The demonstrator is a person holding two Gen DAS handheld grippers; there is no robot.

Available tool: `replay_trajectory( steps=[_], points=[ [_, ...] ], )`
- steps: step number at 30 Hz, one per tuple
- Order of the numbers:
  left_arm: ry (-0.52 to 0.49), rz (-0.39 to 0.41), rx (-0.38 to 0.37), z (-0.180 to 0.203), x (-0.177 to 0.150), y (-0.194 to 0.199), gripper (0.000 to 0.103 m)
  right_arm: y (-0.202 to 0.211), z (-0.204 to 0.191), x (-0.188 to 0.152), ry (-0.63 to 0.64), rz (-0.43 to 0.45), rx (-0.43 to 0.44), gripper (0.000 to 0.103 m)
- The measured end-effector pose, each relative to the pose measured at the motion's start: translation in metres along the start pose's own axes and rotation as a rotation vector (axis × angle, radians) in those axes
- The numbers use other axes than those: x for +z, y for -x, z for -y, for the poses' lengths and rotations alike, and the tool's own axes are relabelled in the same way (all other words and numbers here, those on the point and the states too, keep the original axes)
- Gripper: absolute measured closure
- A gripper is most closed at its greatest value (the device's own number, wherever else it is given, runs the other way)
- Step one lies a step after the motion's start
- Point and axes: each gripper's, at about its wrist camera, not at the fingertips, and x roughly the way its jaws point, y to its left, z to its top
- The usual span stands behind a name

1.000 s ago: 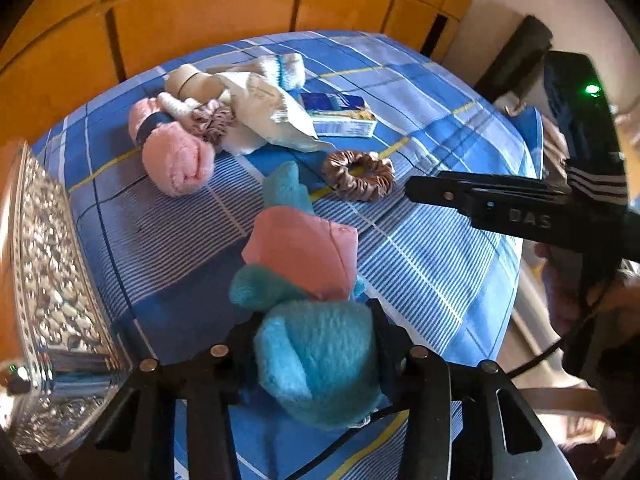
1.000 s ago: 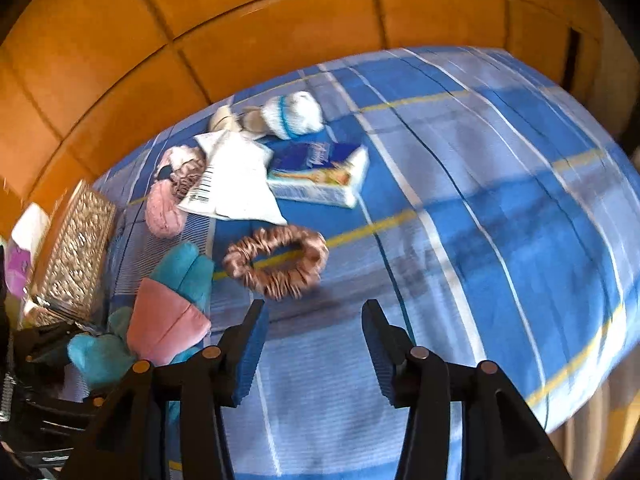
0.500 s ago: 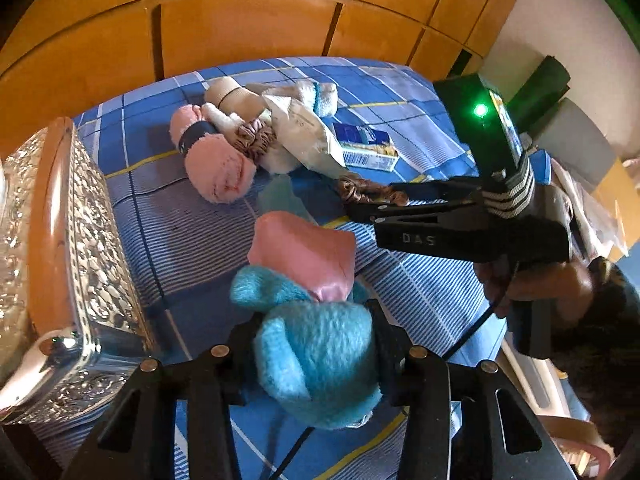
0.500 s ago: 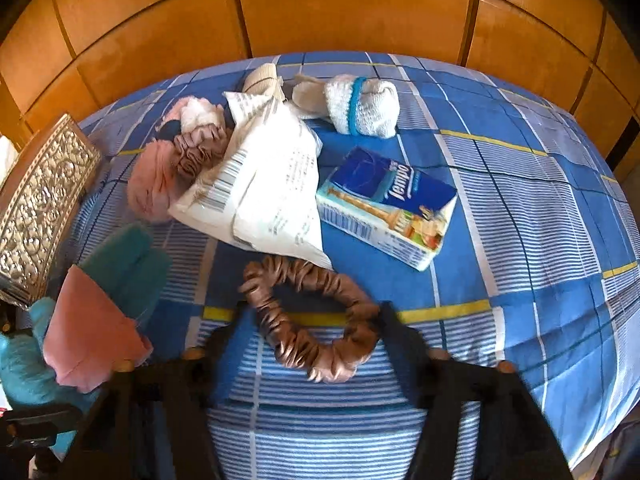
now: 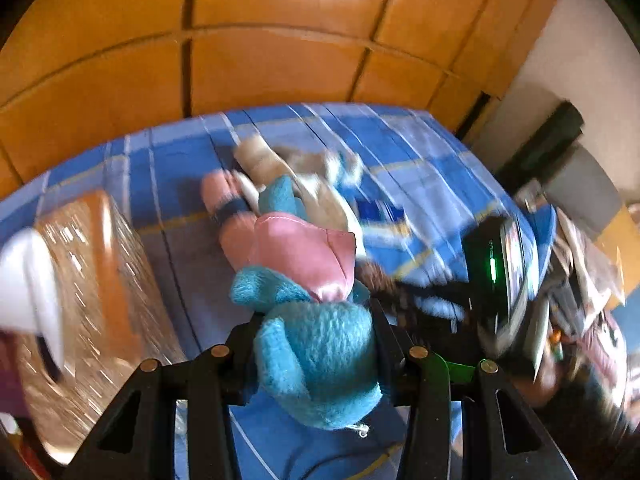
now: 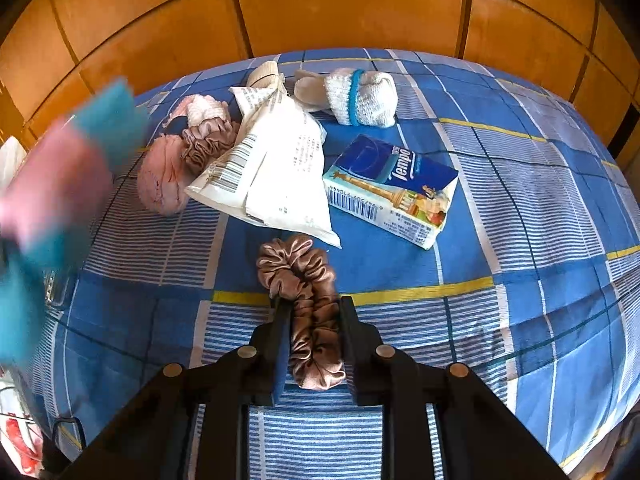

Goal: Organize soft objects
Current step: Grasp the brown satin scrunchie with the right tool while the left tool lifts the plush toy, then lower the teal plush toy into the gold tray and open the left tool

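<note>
**So, both grippers have something soft**

Over on the left, the left gripper has its fingers clamped on a blue and pink plush, held up above the bed, with a shiny embossed box to its left. That view's pretty blurry. Middle of the bed: a pink sock, a white packet, a white sock and a tissue pack. The right gripper is squeezing a brown scrunchie just in front of the packet.
</note>
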Motion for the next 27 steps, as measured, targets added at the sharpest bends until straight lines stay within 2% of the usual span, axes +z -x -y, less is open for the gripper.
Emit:
replay_trajectory(
  steps=[5,8,12,14,19,24,27],
  points=[
    [0.093,0.067,0.072,-0.035,0.058,0.016,0.056,0.002,-0.006,-0.008,0.02,0.039,-0.015,0.081],
    [0.191,0.11,0.125,-0.075,0.088,0.034,0.056,0.004,-0.005,-0.01,0.015,0.053,-0.014,0.081],
    [0.264,0.193,0.242,-0.129,0.104,0.077,0.056,0.004,-0.006,-0.013,0.003,0.071,-0.021,0.081],
    [0.307,0.229,0.286,-0.157,0.101,0.099,0.056,0.005,-0.006,-0.014,0.003,0.075,-0.02,0.081],
    [0.419,0.29,0.428,-0.227,0.063,0.153,0.056,0.005,-0.006,-0.014,0.013,0.073,-0.022,0.08],
    [0.524,0.315,0.523,-0.271,-0.02,0.192,0.056,0.006,-0.008,-0.017,0.012,0.086,-0.037,0.078],
    [0.59,0.315,0.547,-0.285,-0.081,0.202,0.056,0.006,-0.01,-0.02,0.002,0.102,-0.046,0.078]
  ],
)
